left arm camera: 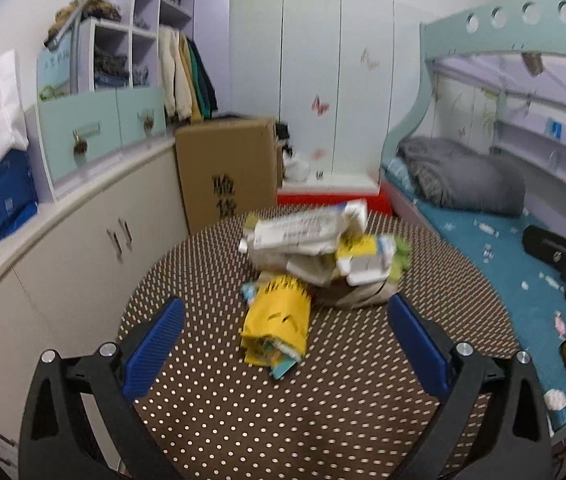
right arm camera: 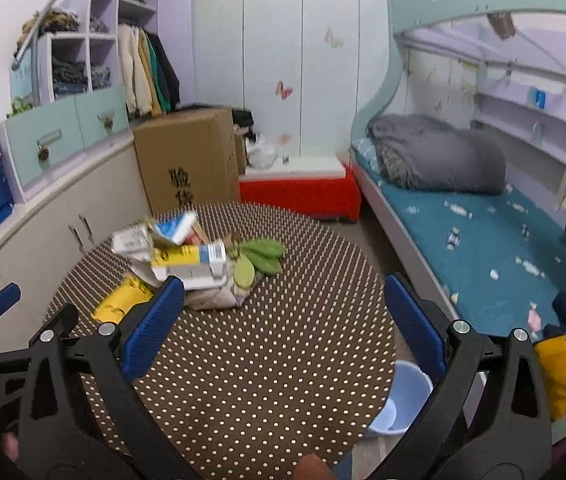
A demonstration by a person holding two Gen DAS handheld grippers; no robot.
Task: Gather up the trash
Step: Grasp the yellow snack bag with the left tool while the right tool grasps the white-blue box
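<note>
Trash heap (left arm camera: 323, 256): crumpled cartons, paper wrappers and green peel piled near the middle of my round worktop (left arm camera: 323, 400), a little toward the far edge
Yellow bag (left arm camera: 277, 320): flattened, glossy, lying at the near side of the heap, touching it, straight ahead between my left fingers
Green peel (right arm camera: 261, 258): limp strips on the heap's right side, seen from my right view
Room to move: bare dotted cloth all round the heap; near half of the worktop free
Left claw (left arm camera: 287, 344): wide open, holding nothing, hanging above the near worktop, aimed at the yellow bag
Right claw (right arm camera: 285, 320): wide open, empty, right of the heap
Bucket (right arm camera: 401, 400): pale blue plastic, on the floor just past the worktop's right rim
Cardboard box (left arm camera: 227, 168): beyond the far edge
</note>
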